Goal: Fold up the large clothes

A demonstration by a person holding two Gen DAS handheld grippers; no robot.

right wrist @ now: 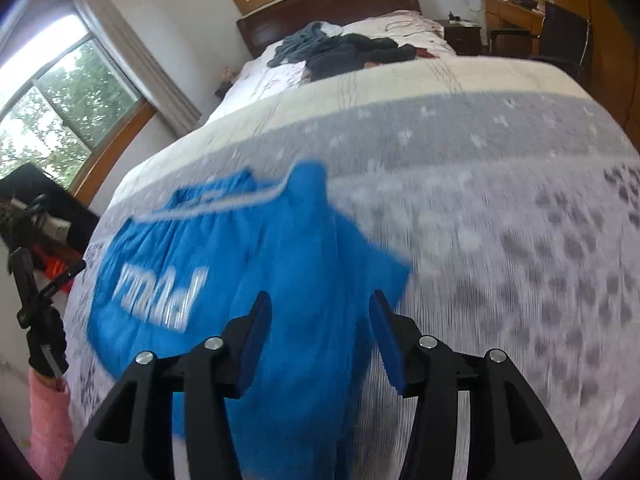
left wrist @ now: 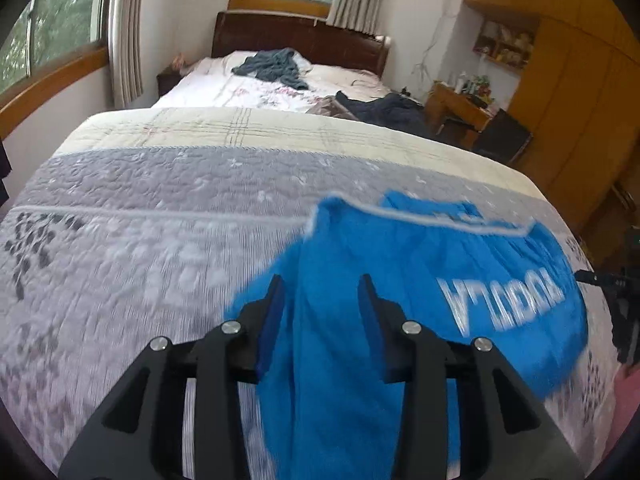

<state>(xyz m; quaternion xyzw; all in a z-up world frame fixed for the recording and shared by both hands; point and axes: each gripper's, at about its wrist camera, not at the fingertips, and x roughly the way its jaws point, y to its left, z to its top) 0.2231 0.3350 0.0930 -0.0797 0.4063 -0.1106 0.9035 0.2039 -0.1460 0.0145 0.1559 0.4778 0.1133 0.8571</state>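
Blue shirt [left wrist: 360, 300] lies on the grey quilt [left wrist: 140, 260], spread just ahead of both grippers, white lettering facing up, white-trimmed edge on the far side.

Left gripper [left wrist: 320, 300]: jaws wide apart, holding nothing; cloth runs under and between them. Right gripper [right wrist: 316, 316]: same, spread wide, empty, w/ the shirt's side edge below and slightly left of it. Both views motion-blurred, so can't tell if the pads touch fabric.

Handling, my guess: thin, light, soft, prob. a bit slick, so it'll sag and slide, no stiffness to push against. Best hold looks like the hem or side corners nearest each gripper, pinching both layers together; the trimmed edge should give more bite than flat cloth.
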